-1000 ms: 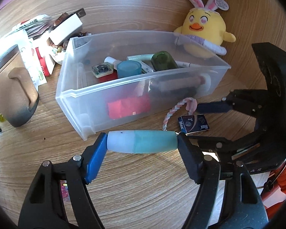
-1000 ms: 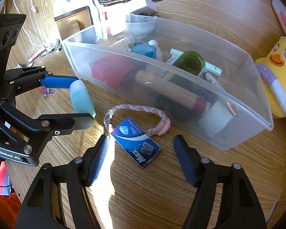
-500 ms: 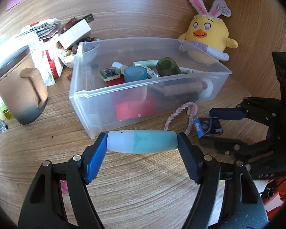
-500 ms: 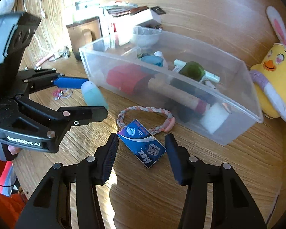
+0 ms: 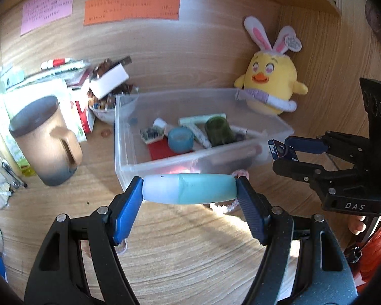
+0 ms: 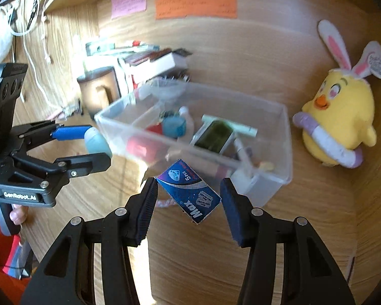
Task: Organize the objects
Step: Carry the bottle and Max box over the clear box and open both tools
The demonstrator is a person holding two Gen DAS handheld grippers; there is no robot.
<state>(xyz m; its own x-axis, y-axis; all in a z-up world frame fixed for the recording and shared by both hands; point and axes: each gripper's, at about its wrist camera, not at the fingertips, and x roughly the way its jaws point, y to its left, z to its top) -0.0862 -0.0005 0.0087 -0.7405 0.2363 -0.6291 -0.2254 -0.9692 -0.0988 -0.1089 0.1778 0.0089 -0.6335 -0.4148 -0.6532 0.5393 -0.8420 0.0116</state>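
Observation:
My left gripper (image 5: 190, 193) is shut on a white and teal bottle (image 5: 189, 188), held crosswise above the desk in front of the clear plastic bin (image 5: 129, 157). It shows at the left of the right wrist view (image 6: 89, 147). My right gripper (image 6: 188, 198) is shut on a small blue "Max" razor-blade box (image 6: 189, 195), lifted near the bin's (image 6: 287, 150) near right corner; the box also shows in the left wrist view (image 5: 279, 150). The bin holds a teal tape roll (image 5: 180, 139), a green jar (image 5: 219, 131), tubes and red items.
A pink-and-white rope ring (image 5: 231, 204) lies on the desk below the bottle. A yellow plush chick (image 5: 269, 86) stands behind the bin at right. A brown mug (image 5: 45, 139) and a stack of boxes and papers (image 5: 94, 84) stand at left. Wooden walls enclose the desk.
My right gripper closed on the blue box and lifted it off the desk toward the bin. My left gripper rose with the bottle still held.

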